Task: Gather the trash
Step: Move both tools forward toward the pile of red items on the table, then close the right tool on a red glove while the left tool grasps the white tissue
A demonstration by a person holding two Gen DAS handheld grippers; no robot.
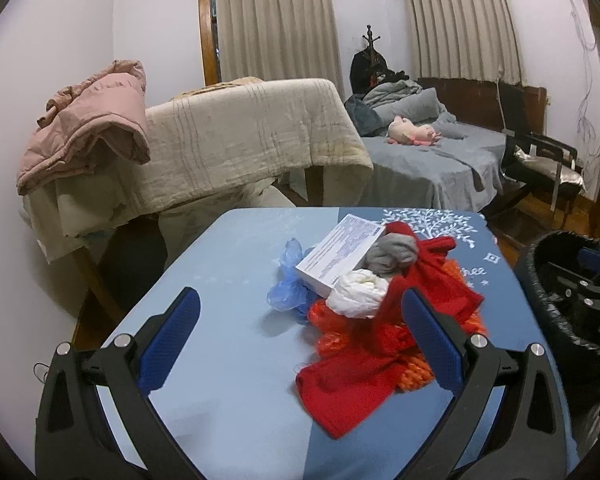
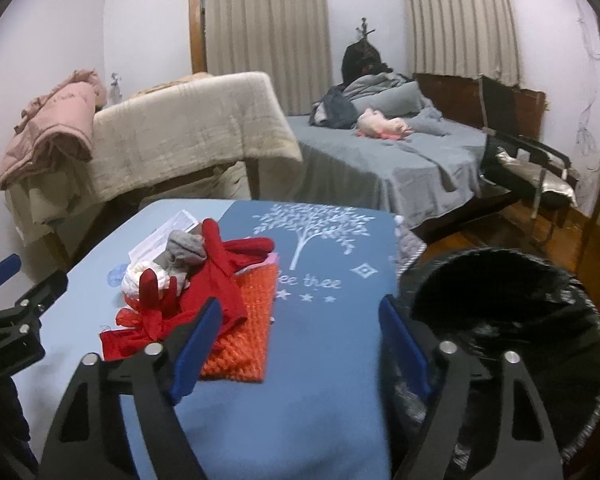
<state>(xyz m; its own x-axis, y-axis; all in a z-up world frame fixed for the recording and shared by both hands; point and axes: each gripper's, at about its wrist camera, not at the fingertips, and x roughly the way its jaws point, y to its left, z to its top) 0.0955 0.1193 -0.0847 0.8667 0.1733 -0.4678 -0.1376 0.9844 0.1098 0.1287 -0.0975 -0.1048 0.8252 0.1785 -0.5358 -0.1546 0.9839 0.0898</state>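
Both my tongs, left gripper (image 1: 300, 344) and right gripper (image 2: 300, 340), stand open, gripping nothing; trash pile (image 1: 364, 292) lies on table (image 1: 228, 320), black-lined bin (image 2: 512, 316) just beside table

- The tabletop (image 1: 228, 320) wears a smooth, matt blue cloth.
- The red cloth (image 1: 340, 392) looks soft and matt; the orange knit (image 2: 244, 332) under it is coarse and bumpy.
- The blue plastic bag (image 1: 288, 284) is thin, crinkled and translucent.
- The white box (image 1: 340, 256) is smooth printed card.
- The bin liner (image 2: 540, 320) is glossy black plastic.
- The floor (image 2: 480, 236) is polished wood.
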